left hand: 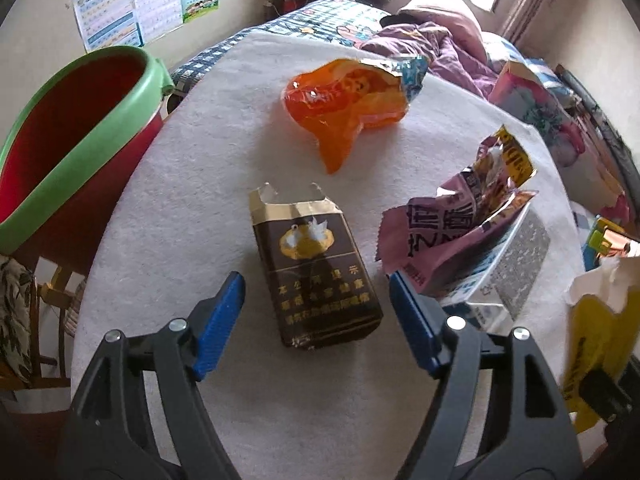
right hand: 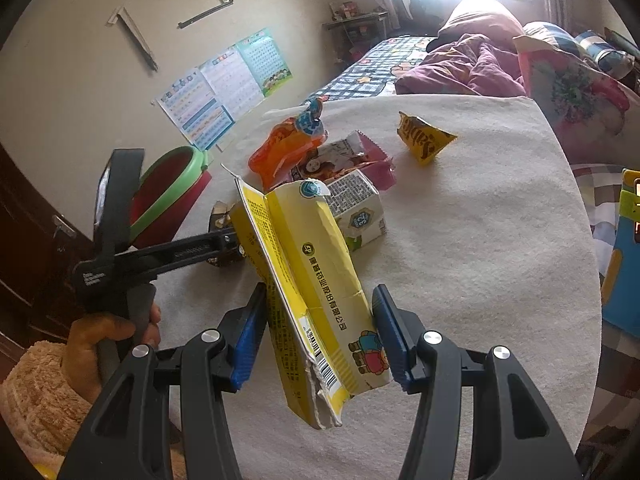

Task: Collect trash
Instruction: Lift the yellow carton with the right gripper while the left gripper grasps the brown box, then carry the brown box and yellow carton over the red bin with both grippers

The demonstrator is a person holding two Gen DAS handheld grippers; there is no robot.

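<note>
Left wrist: purple wrapper (left hand: 452, 236) beside tongs (left hand: 316, 300)

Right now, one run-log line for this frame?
left gripper: open over brown pack | right gripper: shut on yellow carton | bin: left of pack

Glossy orange foil wrapper (left hand: 348, 100) on a matt, seemingly napped cloth table cover (left hand: 224, 160); yellow cardboard box (right hand: 316, 292).

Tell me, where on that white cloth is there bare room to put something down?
Bare cloth spreads right of the milk carton, below the yellow wrapper. Another patch lies between the red bin and orange bag. Trash crowds the middle, around the brown pack.
</note>
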